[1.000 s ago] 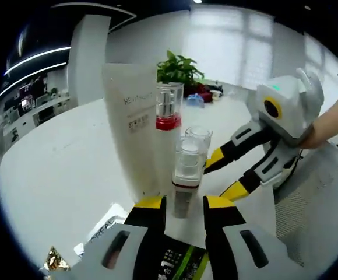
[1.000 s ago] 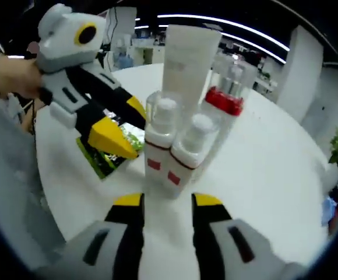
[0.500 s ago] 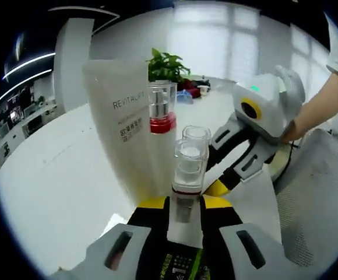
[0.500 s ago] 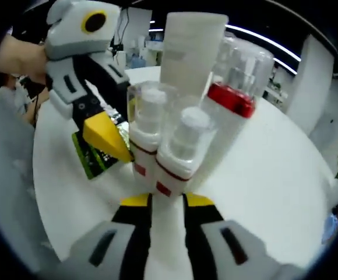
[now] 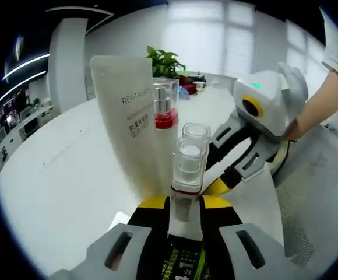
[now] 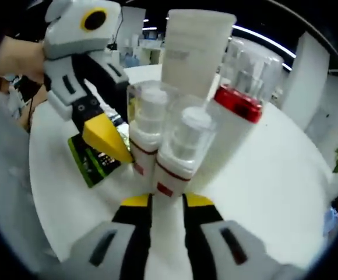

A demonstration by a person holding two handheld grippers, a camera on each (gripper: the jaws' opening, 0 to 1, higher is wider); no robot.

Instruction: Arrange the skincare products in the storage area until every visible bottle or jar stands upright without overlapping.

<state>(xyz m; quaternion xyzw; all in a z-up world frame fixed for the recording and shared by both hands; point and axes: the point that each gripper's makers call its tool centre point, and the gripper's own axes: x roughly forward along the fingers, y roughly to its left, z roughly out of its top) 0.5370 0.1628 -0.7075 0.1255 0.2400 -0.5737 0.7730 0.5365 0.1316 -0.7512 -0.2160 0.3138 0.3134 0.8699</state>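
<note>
Left gripper [image 5: 186, 205] clamps small white clear-capped pump bottle [image 5: 187, 175] upright on round white table [image 5: 52, 175]. Right gripper [image 6: 166, 204] clamps its twin bottle [image 6: 178, 154]. Both touch, just in front of tall white squeeze tube [image 5: 128, 122]. Red-collared clear-capped pump bottle [image 5: 164, 131] stands beside tube. Green-black leaflet [image 6: 93, 163] lies near tube.
</note>
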